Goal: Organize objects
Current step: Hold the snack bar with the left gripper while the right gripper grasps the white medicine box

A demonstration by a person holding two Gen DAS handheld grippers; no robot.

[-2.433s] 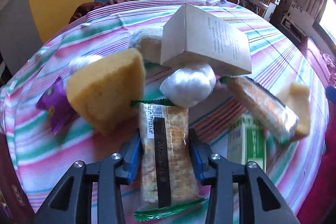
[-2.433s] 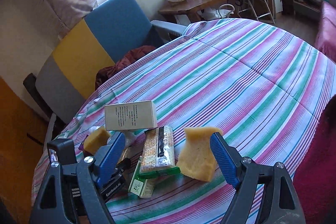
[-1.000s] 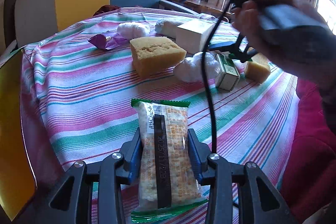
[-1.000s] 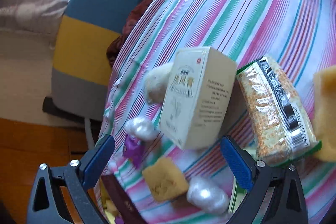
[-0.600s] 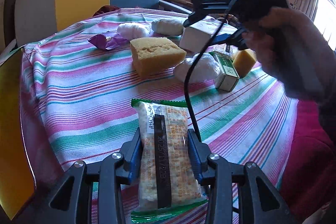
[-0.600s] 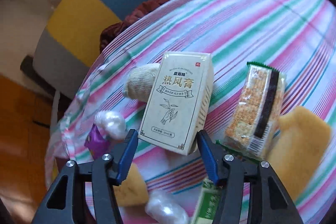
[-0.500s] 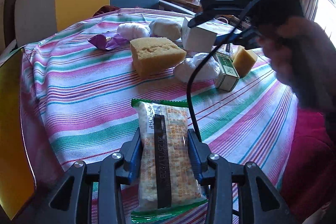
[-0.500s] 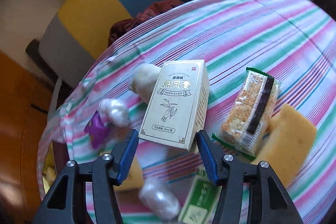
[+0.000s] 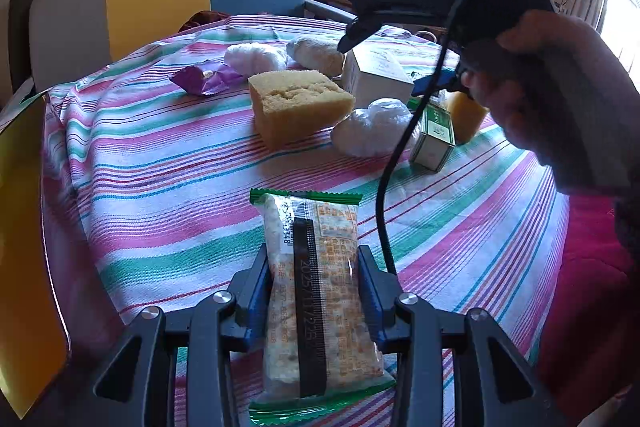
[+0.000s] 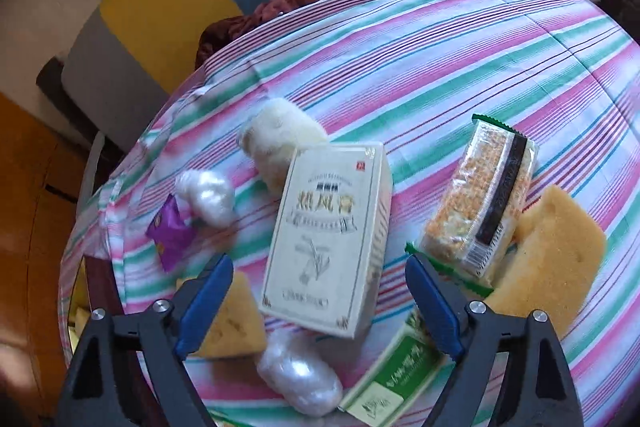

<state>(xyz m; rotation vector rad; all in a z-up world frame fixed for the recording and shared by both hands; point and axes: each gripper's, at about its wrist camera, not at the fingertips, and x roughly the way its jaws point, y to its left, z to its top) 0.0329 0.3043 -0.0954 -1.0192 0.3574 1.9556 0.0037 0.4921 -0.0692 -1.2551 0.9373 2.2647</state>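
Cream box released by the right hand-held gripper (image 10: pixel 320 303); cracker packet (image 9: pixel 316 291) kept clamped in the left.

The left hand-held gripper (image 9: pixel 314 291) is seen unchanged from the earlier frames, its blue pads pressed on both sides of the cracker packet above the striped tabletop (image 9: pixel 168 163). Half a second ago the cream box (image 10: pixel 328 235) was pinched by the right hand-held gripper; now the jaws are opening, the pads stand clear of it, and the box lies between them on the tabletop. Around it are found a second cracker packet (image 10: pixel 480 203), two yellow sponges (image 10: pixel 552 255), a green carton (image 10: pixel 396 371), white wrapped balls (image 10: pixel 296 379) and a purple wrapper (image 10: pixel 170 231).
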